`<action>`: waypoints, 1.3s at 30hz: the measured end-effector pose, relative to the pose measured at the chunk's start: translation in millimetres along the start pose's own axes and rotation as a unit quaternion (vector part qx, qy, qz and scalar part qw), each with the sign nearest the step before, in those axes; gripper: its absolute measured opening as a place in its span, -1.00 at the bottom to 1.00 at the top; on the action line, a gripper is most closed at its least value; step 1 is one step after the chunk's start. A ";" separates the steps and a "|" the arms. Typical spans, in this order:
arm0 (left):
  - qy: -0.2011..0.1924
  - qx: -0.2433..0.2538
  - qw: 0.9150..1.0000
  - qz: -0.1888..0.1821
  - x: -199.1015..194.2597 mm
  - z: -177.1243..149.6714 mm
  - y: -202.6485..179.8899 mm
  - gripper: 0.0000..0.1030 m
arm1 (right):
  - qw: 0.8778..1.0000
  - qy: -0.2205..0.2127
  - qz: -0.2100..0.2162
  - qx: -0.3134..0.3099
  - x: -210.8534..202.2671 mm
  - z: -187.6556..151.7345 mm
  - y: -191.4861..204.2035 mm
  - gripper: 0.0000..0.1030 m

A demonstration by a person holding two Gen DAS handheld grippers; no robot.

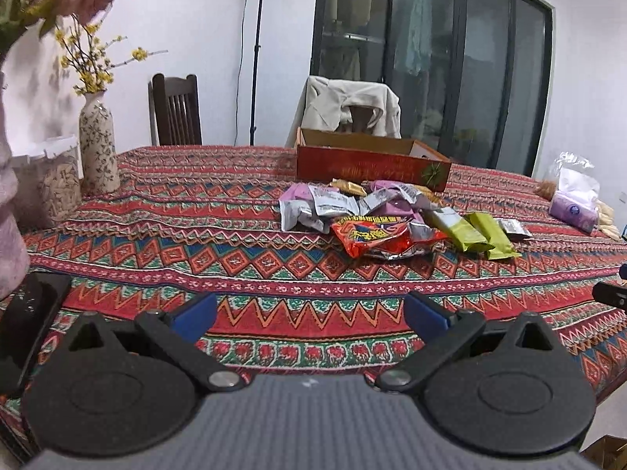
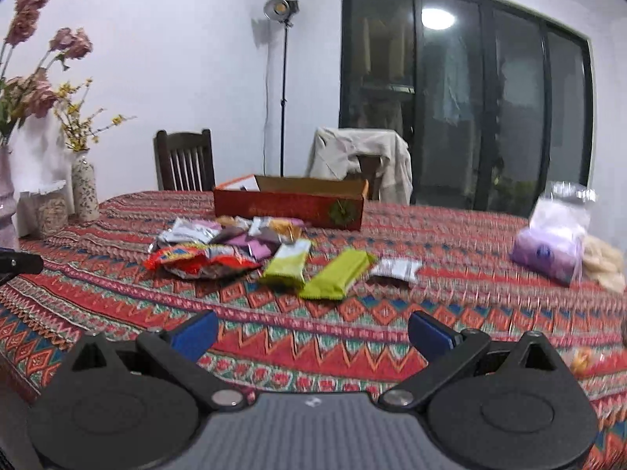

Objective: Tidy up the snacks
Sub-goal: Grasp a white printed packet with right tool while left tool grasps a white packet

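Observation:
A heap of snack packets lies mid-table on the patterned cloth: a red bag (image 1: 376,237) (image 2: 196,260), silver and purple packets (image 1: 333,205) (image 2: 235,237), two green bars (image 1: 476,233) (image 2: 337,274) and a small silver packet (image 2: 395,269). Behind them stands an open red cardboard box (image 1: 372,166) (image 2: 290,205). My left gripper (image 1: 309,315) hovers open over the near table edge, well short of the heap. My right gripper (image 2: 313,337) is open too, in front of the green bars, with nothing between its blue pads.
A flowered vase (image 1: 98,145) (image 2: 84,188) and a jar (image 1: 58,184) stand at the table's left. A bagged purple tissue pack (image 1: 574,199) (image 2: 548,243) sits at the right. Two chairs (image 1: 176,109), one draped with a jacket (image 1: 348,105), stand behind the table.

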State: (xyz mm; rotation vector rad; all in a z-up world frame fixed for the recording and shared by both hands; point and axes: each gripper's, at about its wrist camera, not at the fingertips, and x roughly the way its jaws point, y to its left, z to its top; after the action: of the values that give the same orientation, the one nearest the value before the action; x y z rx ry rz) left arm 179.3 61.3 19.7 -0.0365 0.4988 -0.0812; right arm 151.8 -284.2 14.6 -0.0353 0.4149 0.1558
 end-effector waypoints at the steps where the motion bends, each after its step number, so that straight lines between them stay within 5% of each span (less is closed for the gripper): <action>1: 0.003 -0.001 1.000 -0.001 6.0 1.5 -0.6 1.00 | 1.000 0.004 -0.002 0.004 3.7 -1.2 -1.7 1.00; 10: 0.003 0.019 1.000 -0.006 75.5 32.2 -14.8 0.99 | 0.997 0.039 0.020 0.056 54.3 10.6 -27.9 0.95; 12: 0.003 0.032 0.999 -0.006 95.1 42.9 -18.7 0.99 | 0.997 0.049 0.016 0.059 68.0 13.9 -33.2 0.75; 19: 0.015 0.062 0.998 0.014 170.3 82.0 -28.1 0.59 | 0.997 0.071 -0.023 0.037 125.5 36.1 -57.7 0.60; 26: 0.041 0.068 0.997 0.005 235.2 99.7 -25.2 0.53 | 0.992 0.102 -0.051 0.046 198.8 62.7 -93.7 0.51; 37: 0.044 0.096 0.994 -0.025 255.3 93.9 -41.1 -0.24 | 0.989 0.134 -0.043 0.044 267.6 62.7 -101.6 0.32; 39: 0.040 0.109 0.993 -0.036 249.6 89.1 -48.3 -0.24 | 0.990 0.130 -0.045 0.041 272.5 64.2 -101.1 0.23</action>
State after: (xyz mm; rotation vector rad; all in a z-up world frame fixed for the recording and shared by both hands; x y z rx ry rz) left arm 437.1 -7.0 -18.3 0.1625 0.5656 -0.2087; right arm 439.6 -340.8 -36.6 0.0067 0.6776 0.0447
